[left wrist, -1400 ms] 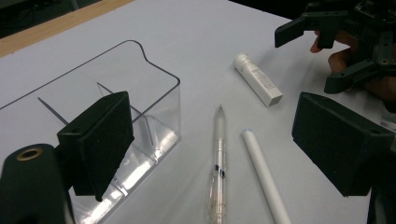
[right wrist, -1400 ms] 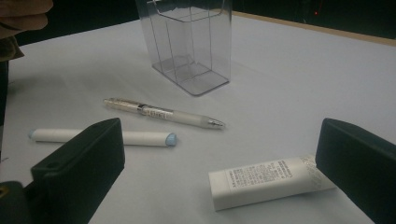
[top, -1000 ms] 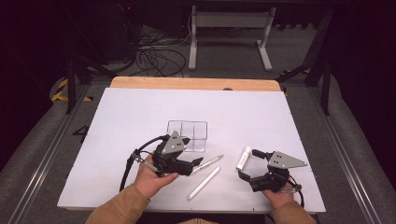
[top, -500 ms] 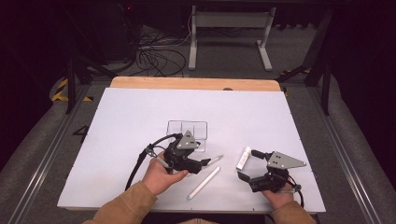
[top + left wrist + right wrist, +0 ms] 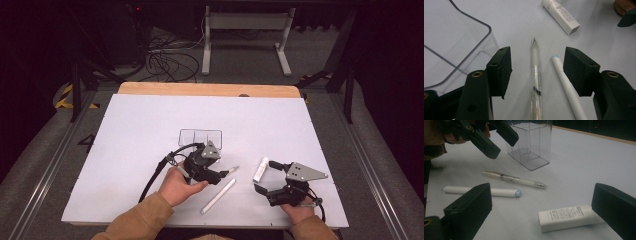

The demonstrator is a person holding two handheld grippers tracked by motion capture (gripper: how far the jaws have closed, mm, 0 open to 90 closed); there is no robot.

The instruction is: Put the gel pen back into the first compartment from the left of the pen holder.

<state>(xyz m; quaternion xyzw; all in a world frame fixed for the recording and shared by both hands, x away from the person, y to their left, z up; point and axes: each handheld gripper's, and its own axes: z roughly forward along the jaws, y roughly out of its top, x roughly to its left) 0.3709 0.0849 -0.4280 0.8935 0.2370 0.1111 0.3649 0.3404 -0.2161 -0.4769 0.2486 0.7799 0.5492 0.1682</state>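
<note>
Moving right since a second ago, your left gripper [image 5: 220,174] has left the spot just near the clear box [image 5: 200,137] and now hangs over the pen [image 5: 229,170]; half a second ago it was partway there. Your right gripper [image 5: 264,176], the pen, the white marker [image 5: 218,195] and the white tube [image 5: 260,169] lie where they lay in both earlier frames.

Your left gripper's jaws stand wide apart and hold nothing. In the left gripper view the pen [image 5: 535,75] runs up the middle of the gap between them, tip pointing away, and the marker [image 5: 567,88] lies just beside it toward the right jaw, also inside the gap. Neither jaw touches either one. The box [image 5: 454,42] sits beside the left jaw in that view, and the tube [image 5: 560,15] lies farther off, past the pen tip.

Your right gripper rests at the near right of the surface [image 5: 125,130], also wide and empty. In the right gripper view the tube [image 5: 570,218] lies between its jaws, close to the right one, though you cannot tell if it touches. Beyond it lie the marker [image 5: 481,190] and the pen [image 5: 514,179], side by side and apart, with the box [image 5: 530,143] upright behind them and your left gripper [image 5: 492,138] above the pen's far end.
</note>
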